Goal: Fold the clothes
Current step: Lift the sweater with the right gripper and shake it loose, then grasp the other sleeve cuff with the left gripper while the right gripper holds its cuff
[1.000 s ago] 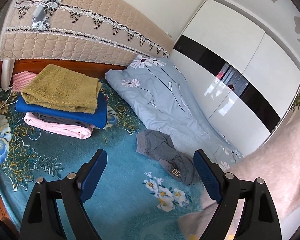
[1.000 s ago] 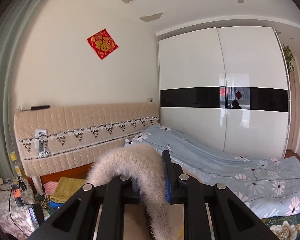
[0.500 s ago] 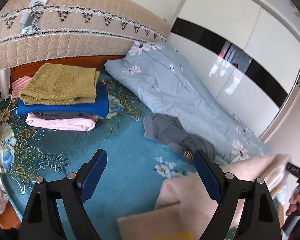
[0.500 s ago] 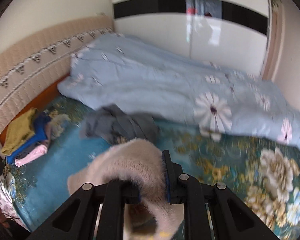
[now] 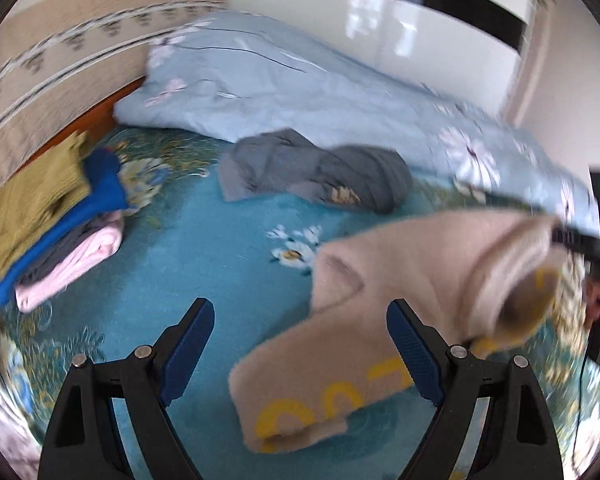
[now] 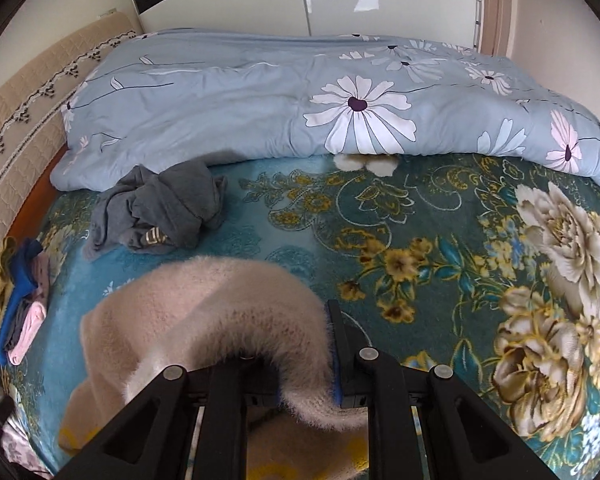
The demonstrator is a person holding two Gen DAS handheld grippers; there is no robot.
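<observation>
Fuzzy beige sweater point(image 6: 204, 312) clenched in right tongs point(image 6: 300, 356), lowered mid-bed point(image 6: 440, 216) to spread for folding; left tongs point(image 5: 300, 356) released, ready to grab.

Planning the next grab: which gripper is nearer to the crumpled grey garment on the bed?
Hard to say; probably left. The left gripper hangs open, the grey garment straight ahead of it. The right gripper, shut on the beige sweater, has the garment ahead to its left.
</observation>
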